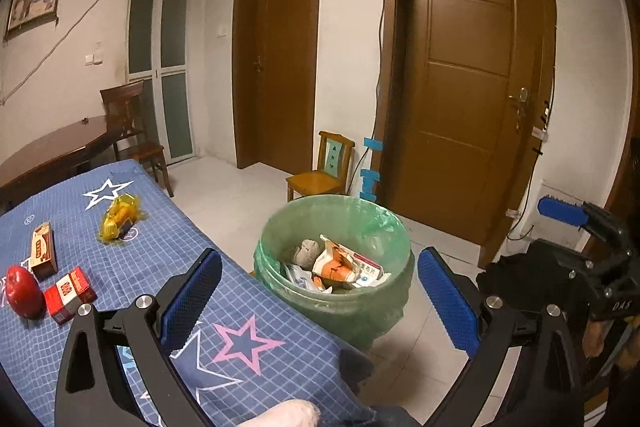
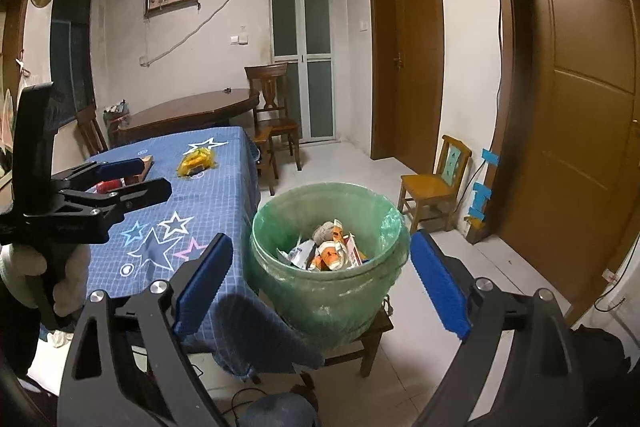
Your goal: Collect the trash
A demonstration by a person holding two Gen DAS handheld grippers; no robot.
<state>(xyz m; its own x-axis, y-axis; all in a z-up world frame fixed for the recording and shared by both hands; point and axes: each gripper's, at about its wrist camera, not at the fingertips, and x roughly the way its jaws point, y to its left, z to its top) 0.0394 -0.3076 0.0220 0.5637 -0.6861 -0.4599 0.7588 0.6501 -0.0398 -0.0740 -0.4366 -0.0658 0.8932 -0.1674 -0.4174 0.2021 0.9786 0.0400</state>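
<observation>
The counter (image 1: 132, 259) wore a blue checked cloth printed with white, pink and pale-blue stars, draped soft over its edge. On it lay a crinkled yellow cellophane wrapper (image 1: 119, 217), a slim brown-and-red cardboard box (image 1: 43, 255), a red-and-white cigarette pack (image 1: 69, 294) and a smooth, glossy red egg-shaped object (image 1: 23, 291), the last three close together near the counter's left side, the wrapper apart from them farther back.

Just beside the counter's edge stood a round plastic bucket (image 1: 340, 303) lined with a thin, translucent green bag folded over its rim. In the right wrist view it sat on a low wooden stool (image 2: 372, 331). Inside it lay crumpled paper cartons and wrappers (image 1: 340, 265) in white and orange, with a greyish wad behind them.

The left gripper (image 1: 320, 293) stood wide open and empty, its ribbed blue pads (image 1: 192, 301) framing the bucket. The right gripper (image 2: 320, 281) was likewise spread wide, holding nothing, its blue pads (image 2: 438, 285) on either side of the bucket.

A small yellow wooden chair (image 1: 324, 171) stood by the wall on the pale tiled floor.
</observation>
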